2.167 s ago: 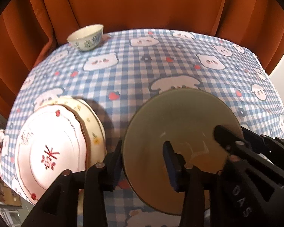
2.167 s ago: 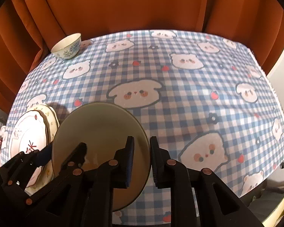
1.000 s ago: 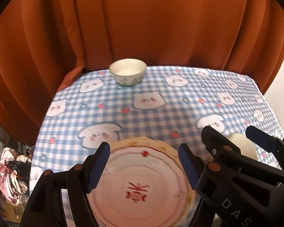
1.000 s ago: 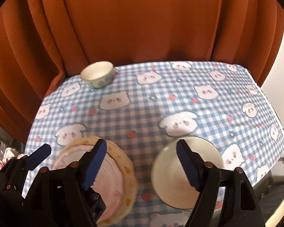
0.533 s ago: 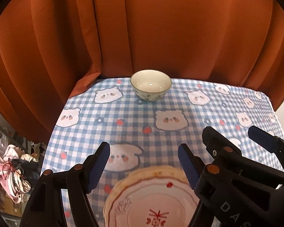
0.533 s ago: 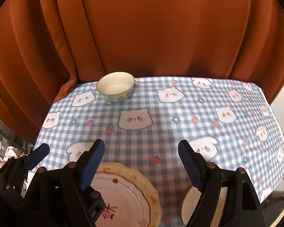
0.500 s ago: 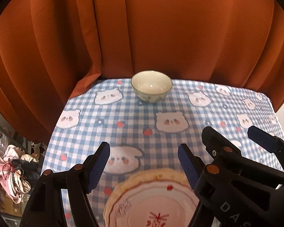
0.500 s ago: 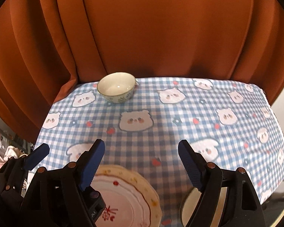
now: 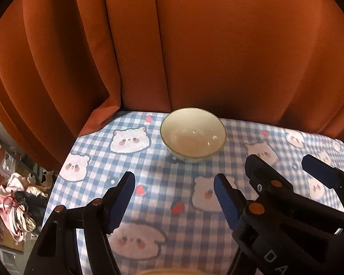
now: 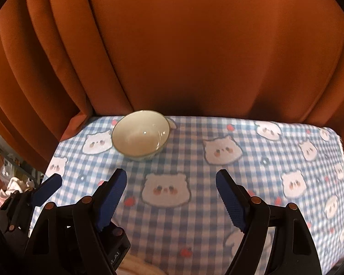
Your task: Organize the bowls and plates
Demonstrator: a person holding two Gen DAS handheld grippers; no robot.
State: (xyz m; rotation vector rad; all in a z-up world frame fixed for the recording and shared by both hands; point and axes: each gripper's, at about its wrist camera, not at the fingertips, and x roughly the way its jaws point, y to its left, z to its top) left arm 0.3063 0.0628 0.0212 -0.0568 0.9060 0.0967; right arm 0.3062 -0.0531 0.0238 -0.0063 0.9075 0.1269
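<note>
A small cream bowl [image 9: 193, 133] with a patterned outside stands upright at the far edge of the table, near the curtain; it also shows in the right wrist view [image 10: 140, 135]. My left gripper [image 9: 173, 197] is open and empty, short of the bowl and above the cloth. My right gripper [image 10: 171, 197] is open and empty, with the bowl ahead to its left. A thin sliver of the plate stack's rim [image 9: 172, 272] shows at the bottom of the left wrist view. The green bowl is out of view.
The table wears a blue checked cloth with bear faces [image 10: 252, 169]. An orange curtain [image 9: 195, 45] hangs right behind the far edge. The table's left edge drops off to clutter on the floor [image 9: 13, 201]. The other gripper shows at each view's side.
Both grippers have moved forward toward the small bowl, which looks larger and nearer. The plate stack and the green bowl have slid out of view below. Both grippers stay open.
</note>
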